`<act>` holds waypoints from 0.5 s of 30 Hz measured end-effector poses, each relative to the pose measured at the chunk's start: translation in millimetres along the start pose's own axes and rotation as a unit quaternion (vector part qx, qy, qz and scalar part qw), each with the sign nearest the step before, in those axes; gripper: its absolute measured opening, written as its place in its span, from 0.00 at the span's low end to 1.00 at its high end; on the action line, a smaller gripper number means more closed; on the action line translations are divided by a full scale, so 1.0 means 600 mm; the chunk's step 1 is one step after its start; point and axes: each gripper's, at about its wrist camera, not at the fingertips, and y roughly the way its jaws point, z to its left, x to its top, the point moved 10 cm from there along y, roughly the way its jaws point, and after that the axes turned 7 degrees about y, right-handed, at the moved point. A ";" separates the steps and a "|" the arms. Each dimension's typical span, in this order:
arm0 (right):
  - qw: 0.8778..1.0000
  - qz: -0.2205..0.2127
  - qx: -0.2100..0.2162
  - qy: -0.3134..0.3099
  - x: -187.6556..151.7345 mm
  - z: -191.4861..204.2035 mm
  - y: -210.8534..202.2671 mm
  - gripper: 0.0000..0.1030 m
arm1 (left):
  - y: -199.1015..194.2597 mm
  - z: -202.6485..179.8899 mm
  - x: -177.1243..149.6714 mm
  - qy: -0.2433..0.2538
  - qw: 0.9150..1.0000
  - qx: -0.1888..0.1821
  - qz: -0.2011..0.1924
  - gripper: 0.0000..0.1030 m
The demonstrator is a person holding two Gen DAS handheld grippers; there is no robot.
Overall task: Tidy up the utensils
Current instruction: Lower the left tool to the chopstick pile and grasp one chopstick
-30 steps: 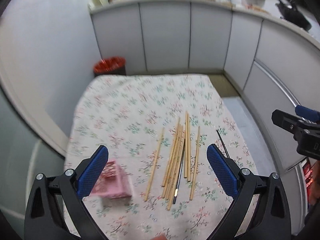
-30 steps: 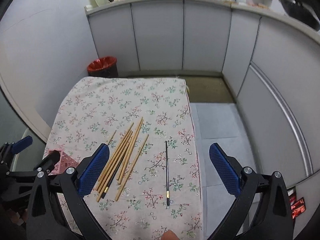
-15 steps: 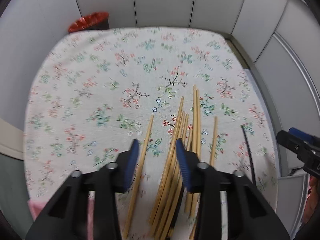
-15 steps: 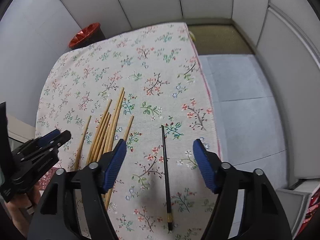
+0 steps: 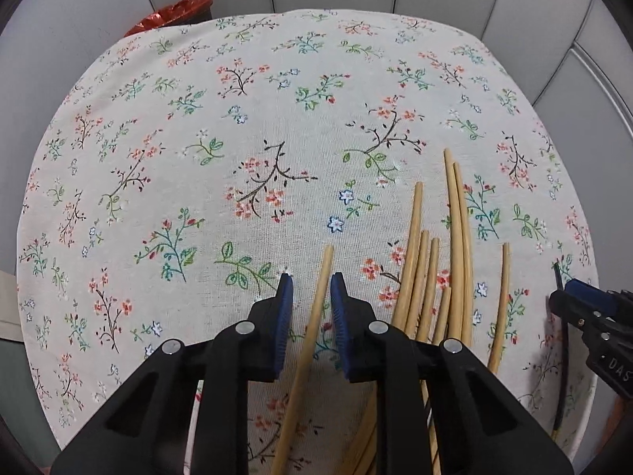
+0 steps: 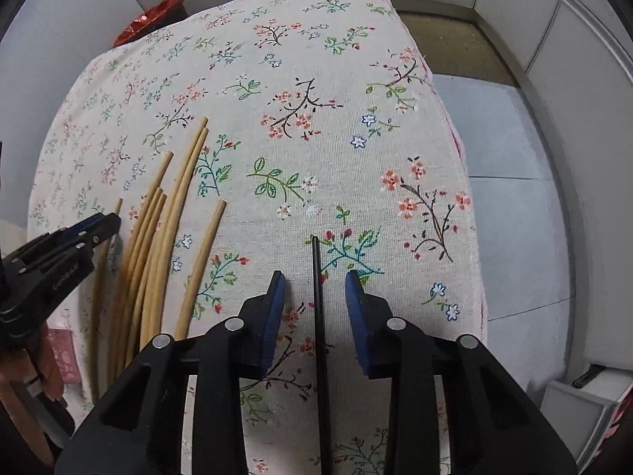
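Observation:
One wooden chopstick (image 5: 325,263) lies on the floral tablecloth (image 5: 198,158), apart from the others. My left gripper (image 5: 311,279) straddles it, its blue pads (image 5: 285,297) narrowed to a small gap and not pressing it. Right of it lies a bundle of several wooden chopsticks (image 5: 455,237). A black chopstick (image 6: 316,261) lies alone near the table's right edge. My right gripper (image 6: 314,277) stands open over it, with the stick running between its fingers. The left gripper (image 6: 99,225) shows at the left of the right wrist view beside the wooden bundle (image 6: 166,217).
A pink basket (image 6: 65,352) peeks out at the near left, partly hidden behind the left gripper and a hand. A red bin (image 5: 174,12) stands beyond the table's far left corner. The table's right edge (image 6: 459,150) drops to grey floor, with white cabinets behind.
Both grippers have dropped close to the table. The left jaws narrowed around the single wooden chopstick; the right jaws narrowed somewhat and now straddle the black chopstick.

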 end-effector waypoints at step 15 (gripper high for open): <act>0.997 -0.072 -0.019 -0.016 -0.017 0.008 -0.098 0.03 | -0.123 -0.029 -0.014 0.038 0.996 0.030 -0.079 0.05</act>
